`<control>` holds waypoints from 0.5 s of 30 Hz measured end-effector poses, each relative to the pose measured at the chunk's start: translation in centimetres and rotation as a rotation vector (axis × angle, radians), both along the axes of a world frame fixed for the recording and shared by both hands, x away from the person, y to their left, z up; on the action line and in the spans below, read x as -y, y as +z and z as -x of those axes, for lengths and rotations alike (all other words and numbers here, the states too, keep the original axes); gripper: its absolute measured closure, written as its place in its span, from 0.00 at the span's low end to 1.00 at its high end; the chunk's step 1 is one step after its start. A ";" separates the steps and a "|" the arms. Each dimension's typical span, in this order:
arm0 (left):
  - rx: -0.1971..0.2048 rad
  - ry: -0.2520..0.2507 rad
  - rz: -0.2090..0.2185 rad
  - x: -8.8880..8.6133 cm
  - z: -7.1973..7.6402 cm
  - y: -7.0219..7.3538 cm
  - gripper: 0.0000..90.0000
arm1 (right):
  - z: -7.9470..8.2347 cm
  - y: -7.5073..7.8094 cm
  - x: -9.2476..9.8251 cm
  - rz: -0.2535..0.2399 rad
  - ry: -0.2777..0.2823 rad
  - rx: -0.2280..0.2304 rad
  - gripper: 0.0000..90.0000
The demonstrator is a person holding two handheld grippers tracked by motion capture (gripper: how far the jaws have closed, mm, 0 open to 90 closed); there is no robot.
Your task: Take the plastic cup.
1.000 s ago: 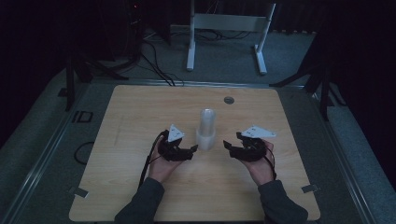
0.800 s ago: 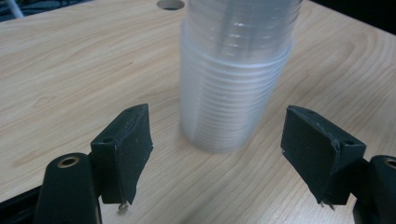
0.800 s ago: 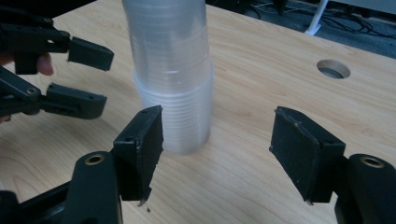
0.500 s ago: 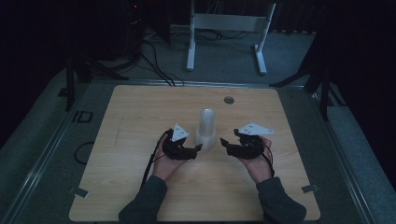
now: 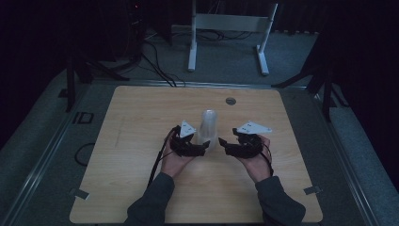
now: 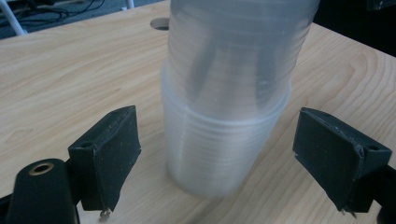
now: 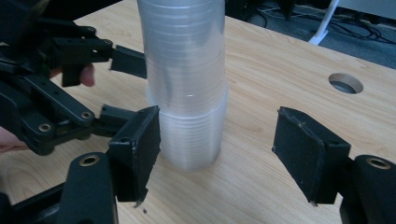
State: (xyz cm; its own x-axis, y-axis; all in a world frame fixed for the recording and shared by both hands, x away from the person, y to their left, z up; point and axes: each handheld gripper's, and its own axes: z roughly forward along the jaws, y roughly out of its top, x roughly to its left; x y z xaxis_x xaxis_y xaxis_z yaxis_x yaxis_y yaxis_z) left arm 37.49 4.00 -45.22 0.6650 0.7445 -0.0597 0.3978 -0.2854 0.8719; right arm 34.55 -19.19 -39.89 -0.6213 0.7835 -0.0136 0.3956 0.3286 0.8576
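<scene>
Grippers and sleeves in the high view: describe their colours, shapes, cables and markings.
Both the left gripper and the right gripper are black, each topped by a grey three-cornered plate. A dark cable trails from the left one. The person wears dark grey sleeves.

Both tongs are black w/ linked bars. Left tongs (image 5: 205, 144) & right tongs (image 5: 221, 142) each carry a grey three-cornered plate on top. Pads (image 6: 108, 154) are blocky, matt black, scuffed edges. Brass-coloured pivot pins at arm joints. Black cable trails from left tongs. Dark long sleeves (image 5: 155, 202).
</scene>
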 end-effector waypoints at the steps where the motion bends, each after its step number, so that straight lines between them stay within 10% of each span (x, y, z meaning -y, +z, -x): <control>1: 0.006 0.002 -0.006 0.1 -0.1 0.0 0.16 | 0.0 0.0 0.0 -0.001 0.002 0.002 0.35; 15: 0.023 -0.003 -0.016 1.4 -0.8 -0.8 0.17 | -0.7 0.5 -1.0 -0.020 0.014 0.003 0.34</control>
